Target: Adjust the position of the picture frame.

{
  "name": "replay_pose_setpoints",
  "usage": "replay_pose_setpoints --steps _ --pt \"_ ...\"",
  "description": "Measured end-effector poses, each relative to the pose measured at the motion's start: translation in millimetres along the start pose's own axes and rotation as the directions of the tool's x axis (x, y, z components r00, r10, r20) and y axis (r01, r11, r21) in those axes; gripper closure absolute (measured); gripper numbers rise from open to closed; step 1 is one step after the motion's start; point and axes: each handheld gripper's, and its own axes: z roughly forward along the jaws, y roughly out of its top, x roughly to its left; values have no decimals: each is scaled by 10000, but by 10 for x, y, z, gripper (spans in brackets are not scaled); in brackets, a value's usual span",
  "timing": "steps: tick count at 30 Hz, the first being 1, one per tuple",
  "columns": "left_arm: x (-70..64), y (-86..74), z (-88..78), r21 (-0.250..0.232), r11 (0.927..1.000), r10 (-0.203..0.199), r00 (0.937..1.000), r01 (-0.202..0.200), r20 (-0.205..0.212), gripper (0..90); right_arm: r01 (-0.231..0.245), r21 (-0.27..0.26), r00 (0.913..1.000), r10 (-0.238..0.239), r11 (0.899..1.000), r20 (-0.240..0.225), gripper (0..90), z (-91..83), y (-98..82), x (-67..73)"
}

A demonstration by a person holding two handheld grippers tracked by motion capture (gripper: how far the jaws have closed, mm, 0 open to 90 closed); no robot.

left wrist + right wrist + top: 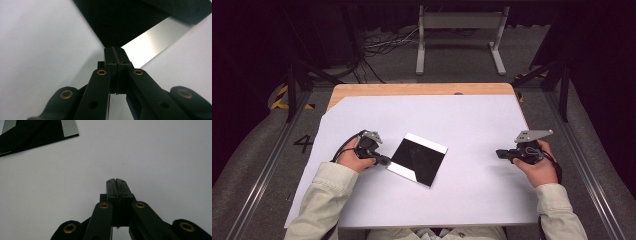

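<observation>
Jaws of the left gripper (115, 51) are fully closed, tips at the near corner of the black panel (418, 158), gripping nothing. Nudge with low, level pressure so the panel, lying mid-bench, slides flat. Right gripper (115, 181) rests closed and empty, well apart on the white bench (472, 120).

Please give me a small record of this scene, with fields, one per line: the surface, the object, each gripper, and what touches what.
surface: white sheet on a wooden table
object: flat black square panel with two silvery edge strips, lying flat near the centre
left gripper: jaws shut, tips at the panel's near left edge; contact cannot be told
right gripper: jaws shut, over bare sheet, apart from the panel
held: nothing
</observation>
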Motion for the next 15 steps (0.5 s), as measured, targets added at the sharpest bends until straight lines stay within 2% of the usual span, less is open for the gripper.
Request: replay_pose_setpoints --steps 5,9,15 --pt "-127 69 94 66 9990 443 9968 -448 672 900 6 -9 10000 -6 10000 13 900 -4 4 1" --pt "-222 120 146 156 9973 695 9939 -711 857 900 9 -54 10000 -9 10000 22 900 -12 4 -1" --pt "-327 165 221 115 9955 913 9865 -937 1357 900 45 -24 10000 -45 10000 -26 900 -13 10 7"
